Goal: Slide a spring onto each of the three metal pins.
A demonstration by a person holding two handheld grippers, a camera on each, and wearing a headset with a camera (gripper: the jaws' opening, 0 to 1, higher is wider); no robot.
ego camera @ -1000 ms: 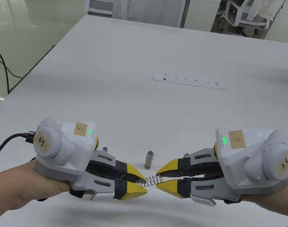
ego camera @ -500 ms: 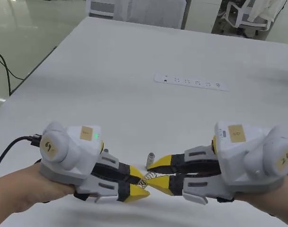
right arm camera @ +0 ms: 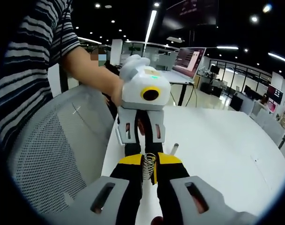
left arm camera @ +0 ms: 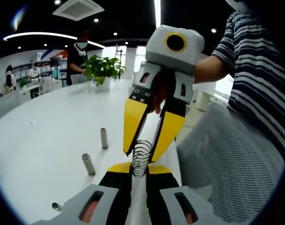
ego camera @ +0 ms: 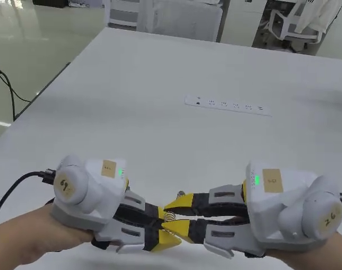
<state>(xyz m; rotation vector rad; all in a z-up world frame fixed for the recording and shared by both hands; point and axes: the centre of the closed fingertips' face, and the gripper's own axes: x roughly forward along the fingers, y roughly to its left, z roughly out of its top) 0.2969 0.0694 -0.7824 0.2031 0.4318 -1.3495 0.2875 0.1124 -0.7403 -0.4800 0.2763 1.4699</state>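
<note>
A small steel spring point(ego camera: 169, 215) hangs above the table between the two grippers, which meet nose to nose. My left gripper point(ego camera: 163, 225) is shut on its lower end; the spring point(left arm camera: 141, 157) stands up out of the yellow jaws point(left arm camera: 138, 168). Opposite, my right gripper point(ego camera: 173, 216) has its yellow fingers point(left arm camera: 135, 123) pressed on either side of the coil. The same spring point(right arm camera: 149, 165) sits between the right gripper's point(right arm camera: 149, 160) tips. Three metal pins stand on the white table: one point(left arm camera: 103, 138) far, one point(left arm camera: 88, 164) nearer, one point(left arm camera: 56, 206) at the edge.
A white power strip point(ego camera: 228, 105) lies across the middle of the white table point(ego camera: 160, 101). A black cable point(ego camera: 13, 185) trails from the left gripper over the table's left side. Behind the grippers are a mesh office chair point(left arm camera: 227, 164) and the person's striped sleeve point(left arm camera: 255, 61).
The two grippers have closed in on each other. The spring, earlier stretched out between their tips, is now short and bunched between the overlapping jaws. The headset view has tilted.
</note>
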